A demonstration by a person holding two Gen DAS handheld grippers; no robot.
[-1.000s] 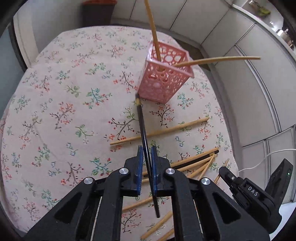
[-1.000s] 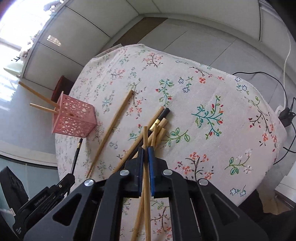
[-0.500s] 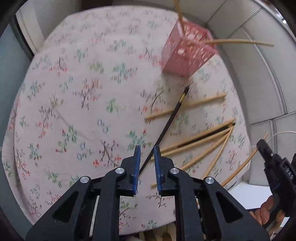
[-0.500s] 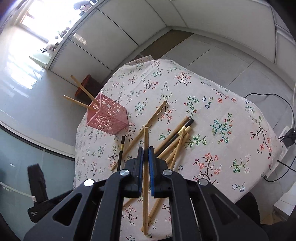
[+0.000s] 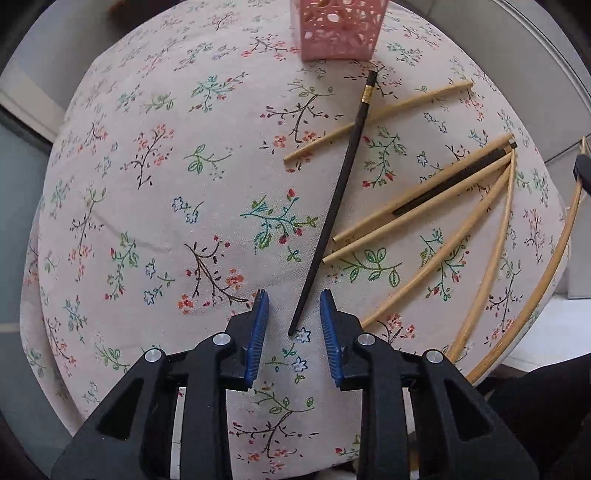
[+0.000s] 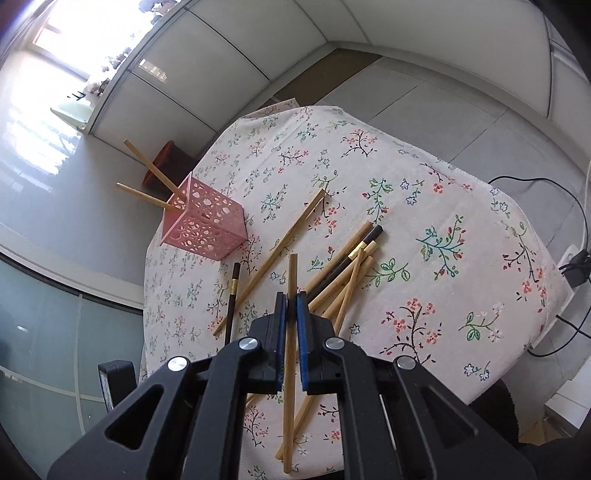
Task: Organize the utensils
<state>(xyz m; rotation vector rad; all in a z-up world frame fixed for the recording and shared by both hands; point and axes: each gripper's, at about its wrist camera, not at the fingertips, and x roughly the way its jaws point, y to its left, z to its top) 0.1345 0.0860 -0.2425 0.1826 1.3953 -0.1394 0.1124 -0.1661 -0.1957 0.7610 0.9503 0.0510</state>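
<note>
Now, left gripper: it is standing wide apart and holding nothing, low in the middle of its frame; the thin end of the black chopstick is lying on the cloth between the two blue pads, touching neither, so the jaws are framing it as if for a grasp.
Black chopstick: it is resting flat on the floral tablecloth, crossing over one bamboo stick, with its gold-banded end pointing to the pink basket at the top edge of the frame.
Right gripper: it is closing narrowly on one bamboo chopstick, which is running straight along the fingers and sticking out at both ends; I judge it is lifted clear of the cloth for carrying.
Pink basket: in the right view it is sitting at the left of the table, already keeping two bamboo sticks that are leaning out to the upper left.
Loose sticks: several bamboo ones and another dark one are lying fanned in the middle of the right frame, near the basket but apart from it, waiting for sorting.
Likely reason: each gripper is taking one stick so that it can go upright into the basket.
</note>
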